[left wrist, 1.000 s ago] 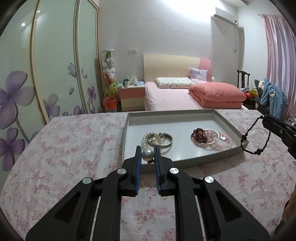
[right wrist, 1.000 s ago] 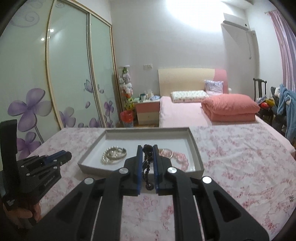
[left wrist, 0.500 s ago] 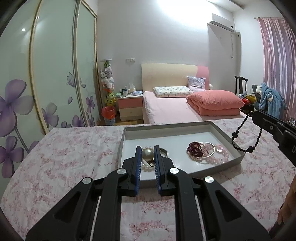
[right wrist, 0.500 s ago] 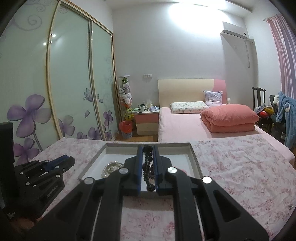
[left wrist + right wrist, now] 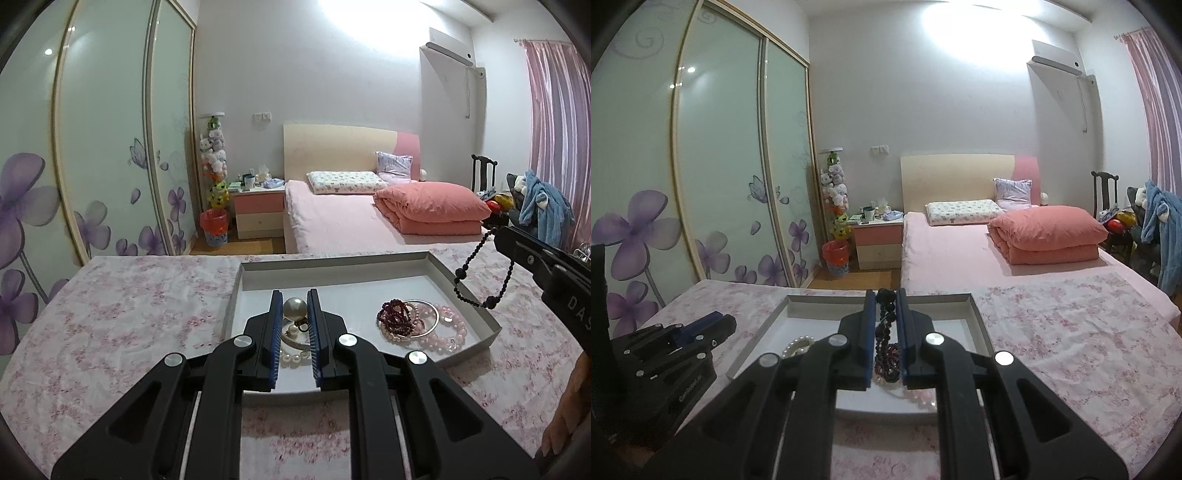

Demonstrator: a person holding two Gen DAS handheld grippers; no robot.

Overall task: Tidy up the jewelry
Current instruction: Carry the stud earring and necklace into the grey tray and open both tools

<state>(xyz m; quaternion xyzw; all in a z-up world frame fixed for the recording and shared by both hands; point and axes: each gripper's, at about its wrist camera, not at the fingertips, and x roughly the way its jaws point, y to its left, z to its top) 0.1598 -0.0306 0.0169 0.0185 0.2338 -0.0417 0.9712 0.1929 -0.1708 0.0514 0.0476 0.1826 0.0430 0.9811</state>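
Left claw clamps its pearl, right claw its black beads, both now over tray.

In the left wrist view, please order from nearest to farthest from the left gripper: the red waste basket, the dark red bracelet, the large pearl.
1. Large pearl, clamped in the left gripper.
2. Dark red bracelet, to the right, in the tray.
3. Red waste basket, far left, by the nightstand.

— What sort of room is this?

— A bedroom: pale walls, a bed with a cream and pink headboard, a folded salmon quilt, and sliding wardrobe doors printed with purple flowers.

— And by the bed?

— A pink nightstand, a red bin, pink curtains, what looks like an air conditioner high up, and wooden flooring.
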